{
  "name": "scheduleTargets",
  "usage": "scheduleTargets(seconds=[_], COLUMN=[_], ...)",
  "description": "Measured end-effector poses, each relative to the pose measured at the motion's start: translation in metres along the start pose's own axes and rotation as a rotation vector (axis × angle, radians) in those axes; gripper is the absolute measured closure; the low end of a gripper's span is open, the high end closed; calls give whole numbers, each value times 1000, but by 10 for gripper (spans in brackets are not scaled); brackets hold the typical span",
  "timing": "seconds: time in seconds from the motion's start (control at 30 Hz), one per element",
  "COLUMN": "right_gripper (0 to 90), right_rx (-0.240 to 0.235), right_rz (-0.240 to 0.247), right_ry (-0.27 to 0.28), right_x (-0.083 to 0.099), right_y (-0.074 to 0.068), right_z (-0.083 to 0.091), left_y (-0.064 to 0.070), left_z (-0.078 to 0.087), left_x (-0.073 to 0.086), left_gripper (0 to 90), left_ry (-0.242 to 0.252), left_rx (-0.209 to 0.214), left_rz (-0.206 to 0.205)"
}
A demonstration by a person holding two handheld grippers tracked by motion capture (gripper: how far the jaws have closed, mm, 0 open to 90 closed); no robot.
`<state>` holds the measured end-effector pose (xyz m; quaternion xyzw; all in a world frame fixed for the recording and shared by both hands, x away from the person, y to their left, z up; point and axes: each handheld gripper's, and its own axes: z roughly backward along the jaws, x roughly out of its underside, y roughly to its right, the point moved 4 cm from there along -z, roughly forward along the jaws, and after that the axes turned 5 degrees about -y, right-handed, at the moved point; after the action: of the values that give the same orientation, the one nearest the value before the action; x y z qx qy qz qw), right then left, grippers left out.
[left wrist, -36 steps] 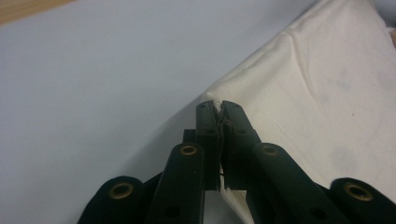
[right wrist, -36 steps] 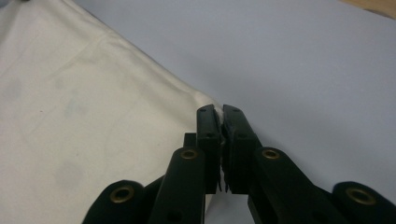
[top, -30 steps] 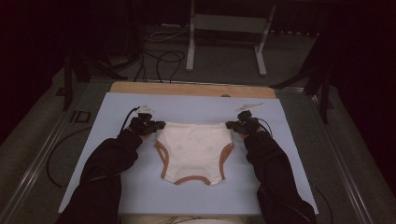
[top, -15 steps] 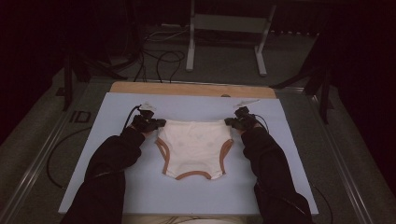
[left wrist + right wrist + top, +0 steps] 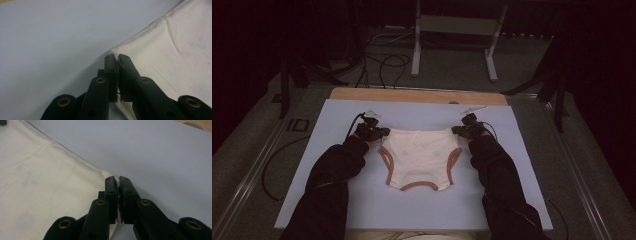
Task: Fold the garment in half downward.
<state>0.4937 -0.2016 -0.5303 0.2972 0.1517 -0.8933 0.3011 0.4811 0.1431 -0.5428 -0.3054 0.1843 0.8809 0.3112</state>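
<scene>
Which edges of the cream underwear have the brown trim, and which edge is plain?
The two leg openings and the near crotch edge of the cream underwear carry brown trim. The far waistband edge, stretched between the left claw and right claw, is plain cream.

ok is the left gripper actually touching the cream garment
Touching. The left gripper view shows the left gripper with its jaws shut on the corner of the cream garment, cloth pinched between them.
</scene>
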Motion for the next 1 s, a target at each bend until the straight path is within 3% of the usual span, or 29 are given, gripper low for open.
scheduleTargets(seconds=[0.1, 0.2, 0.3, 0.33, 0.47, 0.53, 0.6, 0.7, 1.0], right_gripper=[851, 700, 506, 483, 330, 265, 185, 136, 134], right_rx=[-2, -13, -22, -24, -41, -40, -69, -76, -83], right_rz=[-2, -29, -25, -28, -37, -35, -39, -24, 20], right_ry=[-2, 3, 2, 6, 18, 32, 45, 51, 111], right_x=[0, 1, 1, 1, 0, -1, -2, -3, -3], right_y=[0, 0, -1, -2, -5, -7, -10, -16, -30], right_z=[-1, 0, 1, 2, 5, 7, 9, 14, 30], left_y=[1, 1, 3, 4, 4, 5, 4, 6, 15], left_z=[1, 4, 8, 10, 18, 23, 28, 39, 62], left_x=[-1, -4, -5, -5, -5, -4, -3, 0, 11], left_gripper=[850, 637, 454, 392, 225, 128, 68, 22, 3], left_ry=[14, 40, 26, 25, 38, 40, 51, 69, 71], left_rx=[-24, -33, -31, -38, -46, -14, 1, 35, 78], left_rz=[-16, 11, 14, 13, 17, 3, 3, 0, -43])
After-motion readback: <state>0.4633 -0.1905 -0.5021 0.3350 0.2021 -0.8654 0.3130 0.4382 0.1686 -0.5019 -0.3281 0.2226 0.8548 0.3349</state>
